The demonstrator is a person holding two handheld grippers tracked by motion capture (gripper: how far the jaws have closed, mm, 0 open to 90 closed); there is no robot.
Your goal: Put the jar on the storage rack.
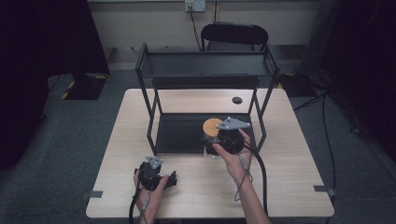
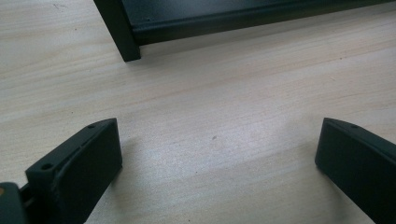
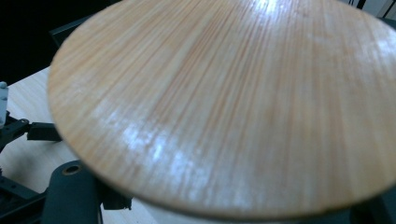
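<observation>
Nearest the person, the left gripper (image 1: 156,175) rests low over the front of the wooden table (image 1: 280,154), its 2 jaws spread wide with only bare wood grain between them. Just beyond, the right gripper (image 1: 223,141) is clamped tight on a jar with a round wooden lid (image 3: 224,107); in the high view the jar (image 1: 211,130) sits at the front edge of the lower shelf of the black metal rack (image 1: 205,65), and whether its base touches that shelf cannot be told.

The grip looks risky. The lid sits very close to the right gripper's camera, so the jaws seem to hold the body just under it. If the jar is smooth glass it could slip or tilt as it moves. The rack's front rail and its 2 near uprights also stand close by, and a careless swing could knock the jar against them.

The table is pale, matt and uncluttered apart from a small dark disc (image 1: 237,100) behind the rack. Farther back are grey carpet, a black chair (image 1: 234,33), a wall socket (image 1: 194,5), and cables (image 1: 327,121) trailing at the right.
</observation>
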